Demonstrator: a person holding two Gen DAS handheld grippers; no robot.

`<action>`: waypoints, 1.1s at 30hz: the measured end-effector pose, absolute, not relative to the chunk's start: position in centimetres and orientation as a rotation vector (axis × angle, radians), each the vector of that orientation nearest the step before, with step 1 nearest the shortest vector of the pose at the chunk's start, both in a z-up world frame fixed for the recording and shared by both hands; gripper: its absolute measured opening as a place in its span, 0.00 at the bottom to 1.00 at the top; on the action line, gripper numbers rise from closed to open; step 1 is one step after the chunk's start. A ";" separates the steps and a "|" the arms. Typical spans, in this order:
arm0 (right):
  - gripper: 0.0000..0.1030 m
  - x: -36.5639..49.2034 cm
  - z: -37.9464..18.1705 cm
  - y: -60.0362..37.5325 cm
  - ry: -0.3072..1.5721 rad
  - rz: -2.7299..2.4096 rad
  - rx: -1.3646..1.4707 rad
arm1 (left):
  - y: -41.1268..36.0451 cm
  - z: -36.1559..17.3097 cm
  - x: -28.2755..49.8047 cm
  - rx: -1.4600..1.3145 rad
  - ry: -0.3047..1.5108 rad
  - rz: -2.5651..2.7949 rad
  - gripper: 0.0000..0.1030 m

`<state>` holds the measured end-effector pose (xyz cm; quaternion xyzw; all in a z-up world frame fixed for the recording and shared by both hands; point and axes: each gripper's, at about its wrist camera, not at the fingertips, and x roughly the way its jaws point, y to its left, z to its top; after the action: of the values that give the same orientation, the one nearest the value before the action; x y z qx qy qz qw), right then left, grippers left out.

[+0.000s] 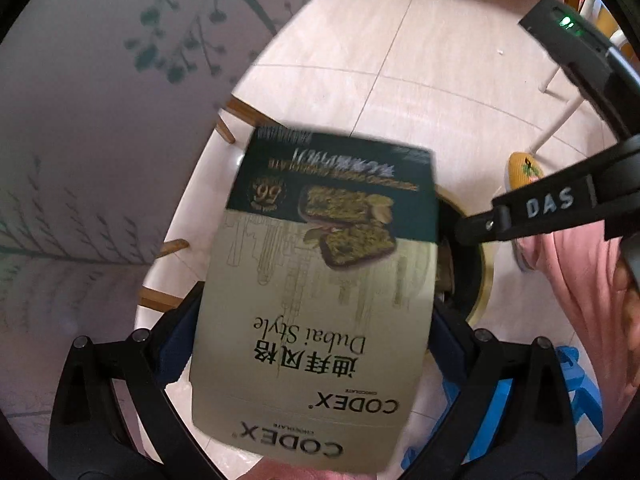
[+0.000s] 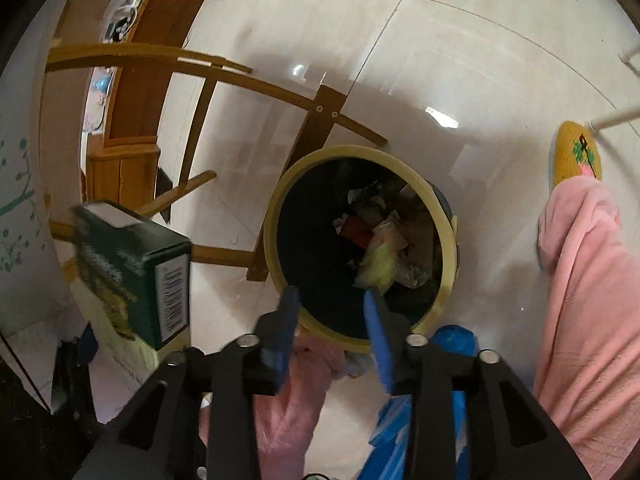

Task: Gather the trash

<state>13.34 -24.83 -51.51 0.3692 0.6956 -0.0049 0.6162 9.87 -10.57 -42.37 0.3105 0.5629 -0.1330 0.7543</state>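
Note:
A cream and dark green chocolate box (image 1: pixel 316 280) fills the left wrist view, and my left gripper (image 1: pixel 312 340) is shut on its two sides. The same box (image 2: pixel 132 264) hangs at the left of the right wrist view, beside the bin. The round bin (image 2: pixel 273 216) has a yellow rim and a dark inside holding crumpled wrappers and paper (image 2: pixel 384 240). My right gripper (image 2: pixel 332 316) stands open over the bin's near rim, with nothing between its blue pads. One of its fingers (image 1: pixel 500 220) reaches in from the right above the bin's rim (image 1: pixel 486 280).
Wooden chair legs and rails (image 2: pixel 320 120) stand on the pale tiled floor just behind and left of the bin. A person's pink sleeve (image 2: pixel 580 280) and a yellow slipper (image 2: pixel 572 156) are at the right. A blue plastic stool (image 1: pixel 500 400) sits below the grippers. A floral-patterned tabletop (image 1: pixel 100 120) lies at the left.

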 end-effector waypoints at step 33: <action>0.36 11.3 -42.2 -23.8 1.518 0.083 0.570 | -8.8 -31.8 6.9 0.524 1.203 -0.342 0.94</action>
<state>11.26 -23.79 -42.18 0.2546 0.6784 0.0371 0.6881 6.90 -8.80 -31.84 0.2422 0.5565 -0.1581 0.7789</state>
